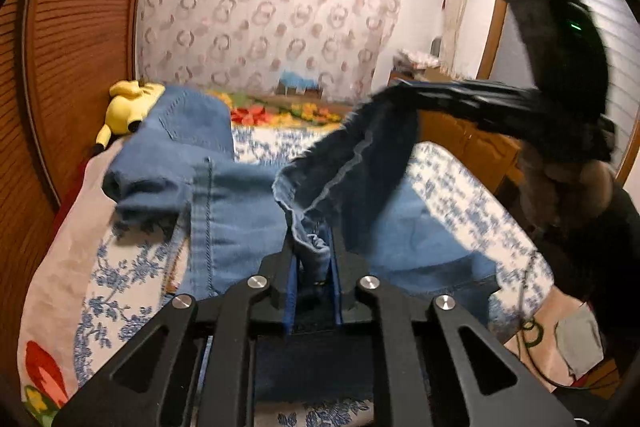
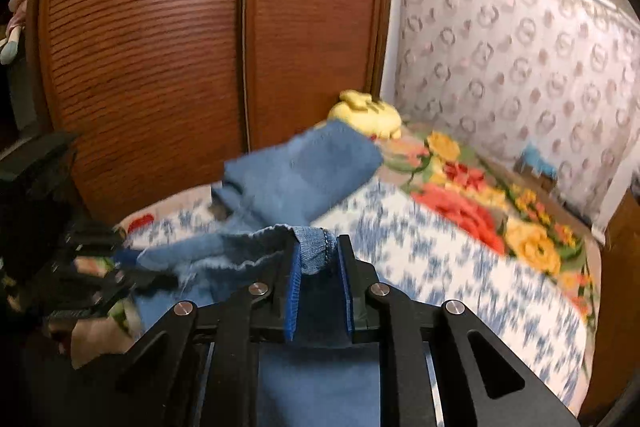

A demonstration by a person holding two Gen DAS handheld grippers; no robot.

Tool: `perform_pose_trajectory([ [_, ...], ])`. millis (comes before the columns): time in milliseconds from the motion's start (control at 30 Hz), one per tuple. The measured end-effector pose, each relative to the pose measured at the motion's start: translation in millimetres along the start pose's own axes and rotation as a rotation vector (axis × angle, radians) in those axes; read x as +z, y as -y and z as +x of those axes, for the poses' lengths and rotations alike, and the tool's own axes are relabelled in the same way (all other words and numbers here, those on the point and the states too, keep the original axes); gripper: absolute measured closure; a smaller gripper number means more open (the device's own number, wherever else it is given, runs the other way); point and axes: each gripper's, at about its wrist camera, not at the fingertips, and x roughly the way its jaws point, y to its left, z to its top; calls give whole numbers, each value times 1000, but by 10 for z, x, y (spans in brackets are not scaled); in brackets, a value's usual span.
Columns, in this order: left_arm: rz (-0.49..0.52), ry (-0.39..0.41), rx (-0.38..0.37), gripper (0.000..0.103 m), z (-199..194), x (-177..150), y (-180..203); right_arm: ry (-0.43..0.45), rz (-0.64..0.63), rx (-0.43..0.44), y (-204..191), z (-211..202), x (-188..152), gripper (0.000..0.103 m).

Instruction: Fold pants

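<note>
two grippers each pinch a frayed hem of the jeans (image 1: 240,195): the left gripper (image 1: 313,267) is closed tight on bunched denim, and the right gripper (image 2: 318,267) is closed on a folded cuff. the jeans lie across the bed (image 1: 460,187), waist end raised near the yellow plush toy (image 1: 130,107), legs lifted toward the person. the step in hand looks like carrying the leg ends up and over toward the waist to make the lengthwise fold. the next move likely calls for both hems travelling together, level, then set down square on the waistband. the plush toy sits just beside the waist and could get caught under the fold; the wooden wardrobe (image 2: 180,47) stands close along that side.
</note>
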Motion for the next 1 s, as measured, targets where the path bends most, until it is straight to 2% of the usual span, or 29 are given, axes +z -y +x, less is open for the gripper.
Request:
perform_pose_trajectory([
  [167,-16,33,-13,90,-175,20,-20,36,-49,-4,-205,177,237,89],
  [367,-33,13,-13,90,-163,-101,-66,39,-68,31,-462,633,304,89],
  [600,-73,-75,27,90,43,-356,-259,-94,-28,55,-437,1443,134,89],
  [767,-79,-106,34,90,99,-466,-323,-133,6,56,-459,1659,84,89],
  [933,-65,-115,41,90,92,-473,-310,-143,49,56,-398,1655,155,81],
  [1000,-61,-118,45,90,97,-468,-308,-142,66,61,-347,1598,168,65],
])
